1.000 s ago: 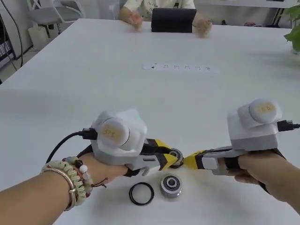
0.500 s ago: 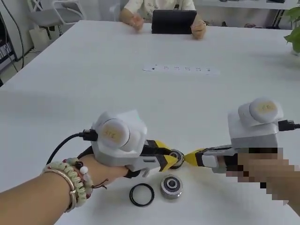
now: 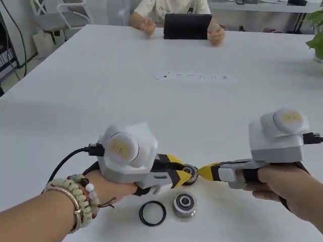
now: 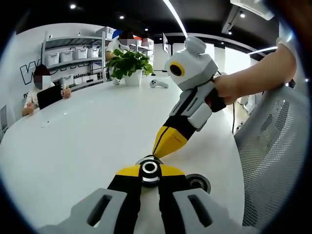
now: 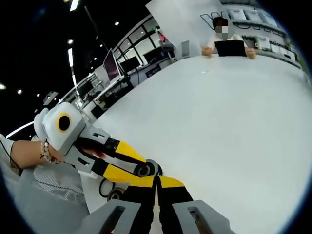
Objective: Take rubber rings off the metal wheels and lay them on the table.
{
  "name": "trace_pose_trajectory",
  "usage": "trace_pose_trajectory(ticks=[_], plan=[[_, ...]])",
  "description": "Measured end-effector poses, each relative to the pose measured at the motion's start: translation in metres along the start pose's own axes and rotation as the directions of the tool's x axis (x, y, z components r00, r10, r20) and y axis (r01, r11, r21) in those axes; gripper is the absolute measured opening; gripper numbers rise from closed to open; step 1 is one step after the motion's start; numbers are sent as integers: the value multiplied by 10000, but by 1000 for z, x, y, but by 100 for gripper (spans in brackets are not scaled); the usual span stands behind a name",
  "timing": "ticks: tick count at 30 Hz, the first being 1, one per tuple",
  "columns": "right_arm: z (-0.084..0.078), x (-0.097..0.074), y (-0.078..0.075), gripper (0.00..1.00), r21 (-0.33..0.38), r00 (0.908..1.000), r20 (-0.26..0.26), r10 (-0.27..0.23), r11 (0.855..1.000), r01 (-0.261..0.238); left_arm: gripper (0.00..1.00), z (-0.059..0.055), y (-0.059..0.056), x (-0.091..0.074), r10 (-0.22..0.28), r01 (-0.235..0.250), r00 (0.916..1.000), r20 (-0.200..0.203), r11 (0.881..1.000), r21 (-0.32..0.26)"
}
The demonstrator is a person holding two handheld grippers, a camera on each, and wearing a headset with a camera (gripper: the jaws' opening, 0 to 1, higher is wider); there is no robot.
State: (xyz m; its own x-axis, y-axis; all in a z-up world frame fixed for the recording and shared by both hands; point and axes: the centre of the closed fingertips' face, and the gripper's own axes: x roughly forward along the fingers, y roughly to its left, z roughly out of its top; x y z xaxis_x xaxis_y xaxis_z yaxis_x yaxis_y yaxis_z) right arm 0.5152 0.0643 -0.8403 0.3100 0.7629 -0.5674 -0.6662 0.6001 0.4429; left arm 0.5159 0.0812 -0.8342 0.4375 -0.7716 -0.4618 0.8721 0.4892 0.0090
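The white table [image 3: 101, 91] carries the work at its near edge. Both hands sit low over it, holding the tools level and nose to nose. The left gripper [image 3: 183, 175] is clamped on a metal wheel [image 3: 191, 171], likely to steady it for stripping. The right gripper [image 3: 203, 172] has its jaws drawn together, tips against that wheel's right rim; whether they nip its dark rubber ring I cannot tell. Nearer, a second wheel [image 3: 184, 203] lies flat, bare, with a loose rubber ring [image 3: 152, 213] just left of it.
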Motion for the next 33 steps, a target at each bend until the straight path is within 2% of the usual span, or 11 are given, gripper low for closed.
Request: trace_pose_trajectory(ticks=[8,20,33], plan=[[-1,1,4,0,-142,9999,-156,-71,9999,68,7,-1,0,0,-32,32,10000,-2,10000,-18],[0,2,2,0,-55,9999,-105,-71,10000,70,7,-1,0,-1,69,-69,9999,78,10000,-7],[2,3,9,0,-210,9999,-128,-53,9998,50,7,-1,0,-1,93,-93,9999,133,10000,-20]])
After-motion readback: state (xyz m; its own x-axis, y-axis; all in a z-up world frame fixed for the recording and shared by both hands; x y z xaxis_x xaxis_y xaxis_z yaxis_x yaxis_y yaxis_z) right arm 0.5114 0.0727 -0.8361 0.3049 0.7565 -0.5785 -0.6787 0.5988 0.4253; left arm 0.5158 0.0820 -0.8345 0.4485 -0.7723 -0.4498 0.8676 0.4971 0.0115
